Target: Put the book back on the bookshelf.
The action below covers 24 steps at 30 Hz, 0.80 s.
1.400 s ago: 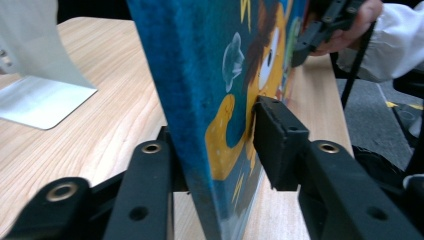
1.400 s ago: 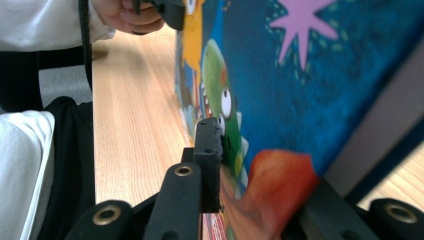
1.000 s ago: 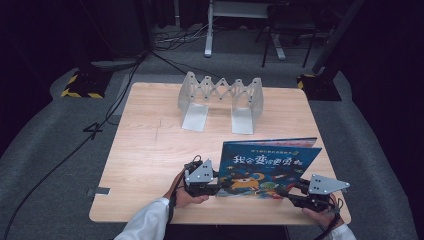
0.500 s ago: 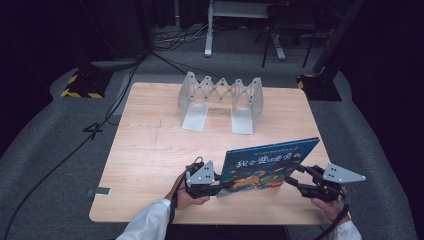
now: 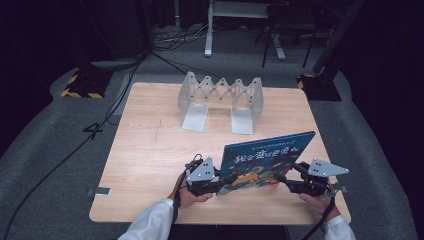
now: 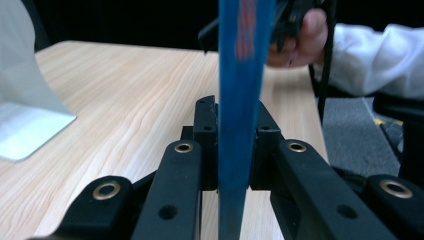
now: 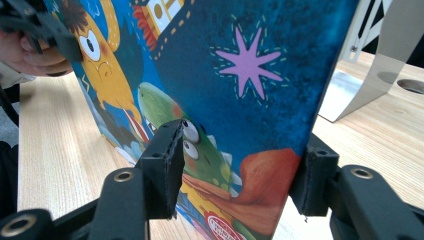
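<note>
A blue picture book [image 5: 267, 160] stands tilted up on its lower edge near the front of the wooden table [image 5: 150, 150]. My left gripper [image 5: 225, 181] is shut on the book's left end. In the left gripper view both pads press the thin blue edge [image 6: 240, 75] at the gripper [image 6: 235, 115]. My right gripper [image 5: 280, 179] is at the book's right end. Its jaws have just been closing a little, and they still stand apart around the cover [image 7: 260, 75]. In the right gripper view one finger of the gripper [image 7: 240, 170] is before the cover and one behind it.
A grey folding metal book stand [image 5: 220, 95] sits at the back middle of the table, also seen as a plate [image 6: 25, 100] and a bracket [image 7: 370, 65]. Bare wood lies between it and the book. Cables and stand bases lie on the dark floor beyond.
The book has tipped up from a flatter lean to nearly upright. My right gripper let its jaws widen and shifted slightly up and outward. The left hand has stayed put.
</note>
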### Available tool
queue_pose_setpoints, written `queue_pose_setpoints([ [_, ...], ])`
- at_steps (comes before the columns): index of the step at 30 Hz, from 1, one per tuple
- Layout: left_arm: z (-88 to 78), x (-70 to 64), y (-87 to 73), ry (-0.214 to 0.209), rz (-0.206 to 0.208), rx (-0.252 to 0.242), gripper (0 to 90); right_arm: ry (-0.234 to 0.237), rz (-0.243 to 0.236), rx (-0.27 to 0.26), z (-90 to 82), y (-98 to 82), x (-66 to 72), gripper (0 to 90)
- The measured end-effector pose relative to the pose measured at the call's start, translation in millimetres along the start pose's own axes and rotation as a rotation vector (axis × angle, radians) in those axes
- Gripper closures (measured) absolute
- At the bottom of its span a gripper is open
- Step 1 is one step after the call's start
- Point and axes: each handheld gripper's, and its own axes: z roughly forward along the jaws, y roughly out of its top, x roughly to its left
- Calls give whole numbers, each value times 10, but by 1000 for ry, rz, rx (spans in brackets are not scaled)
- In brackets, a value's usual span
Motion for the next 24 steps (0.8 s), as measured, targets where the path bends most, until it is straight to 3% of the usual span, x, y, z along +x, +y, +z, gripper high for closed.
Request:
queue_pose_setpoints([
  [3,23,-9,49,5,23,-14,792,2,-1,-3,4,-3,-1,464],
  [5,28,-7,62,8,12,-33,788,1,-3,-8,8,-9,-1,463],
  [9,-42,-3,132,-6,6,-108,722,-2,5,-19,21,-21,-7,461],
  [12,-28,-15,168,-3,24,-87,701,4,5,-26,26,-25,-15,461],
  [15,30,-25,155,-2,19,-77,623,3,4,-26,23,-26,-11,460],
  [17,66,-53,151,34,17,-80,598,1,2,-29,20,-31,-4,460],
  [20,74,-66,167,48,15,-95,612,6,5,-34,14,-48,-7,460],
  [23,82,-51,166,66,22,-85,709,14,17,-11,36,-75,-14,453],
  [24,108,-49,149,74,22,-74,748,-5,8,21,65,-93,0,449],
])
